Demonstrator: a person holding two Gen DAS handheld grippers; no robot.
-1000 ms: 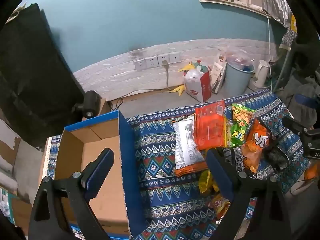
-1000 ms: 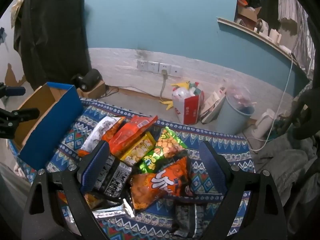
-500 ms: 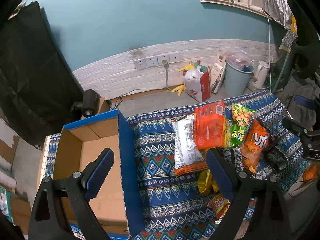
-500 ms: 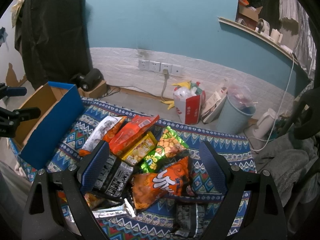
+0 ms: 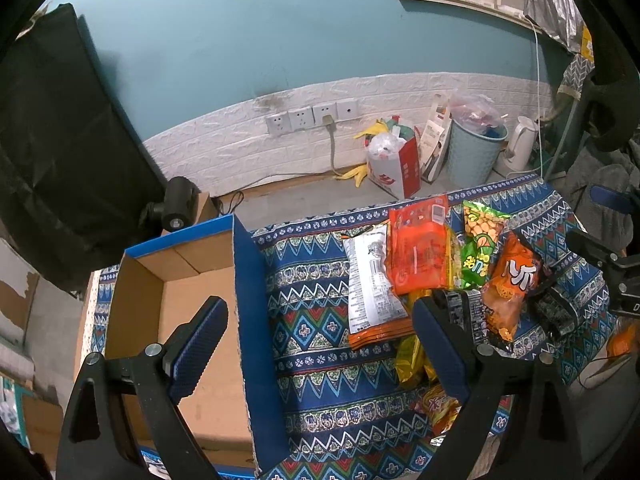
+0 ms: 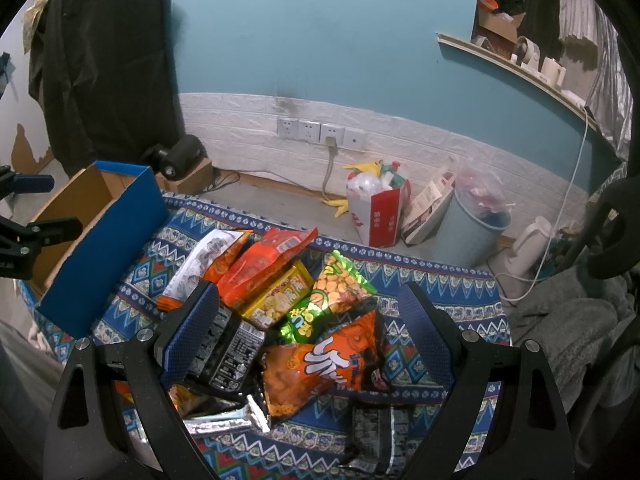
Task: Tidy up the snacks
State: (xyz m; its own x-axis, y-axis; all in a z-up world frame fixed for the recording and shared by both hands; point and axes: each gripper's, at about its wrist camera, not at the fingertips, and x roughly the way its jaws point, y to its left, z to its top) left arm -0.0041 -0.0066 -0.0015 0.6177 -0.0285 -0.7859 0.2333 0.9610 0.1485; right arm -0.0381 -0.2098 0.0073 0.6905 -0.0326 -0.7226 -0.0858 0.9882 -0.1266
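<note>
A pile of snack bags lies on a patterned cloth [image 5: 320, 320]: an orange-red bag [image 5: 418, 252], a white-and-orange bag [image 5: 370, 284], a green bag [image 6: 332, 300], an orange puff bag [image 6: 324, 364], a yellow bag [image 6: 280, 300] and a black bag [image 6: 224, 352]. An open blue cardboard box [image 5: 192, 300] stands to the left, with nothing in it that I can see. My left gripper [image 5: 320, 344] is open and empty, over the box's right wall. My right gripper [image 6: 310, 328] is open and empty above the pile.
On the floor by the far wall stand a red-and-white bag of rubbish [image 6: 376, 208], a blue bin [image 6: 472, 232] and a white kettle [image 6: 528, 248]. A black device sits on a small box [image 6: 180, 164]. A grey blanket [image 6: 572, 320] lies to the right.
Both grippers have drifted slightly; the view shifts a little. Nothing has been taken hold of or moved.
</note>
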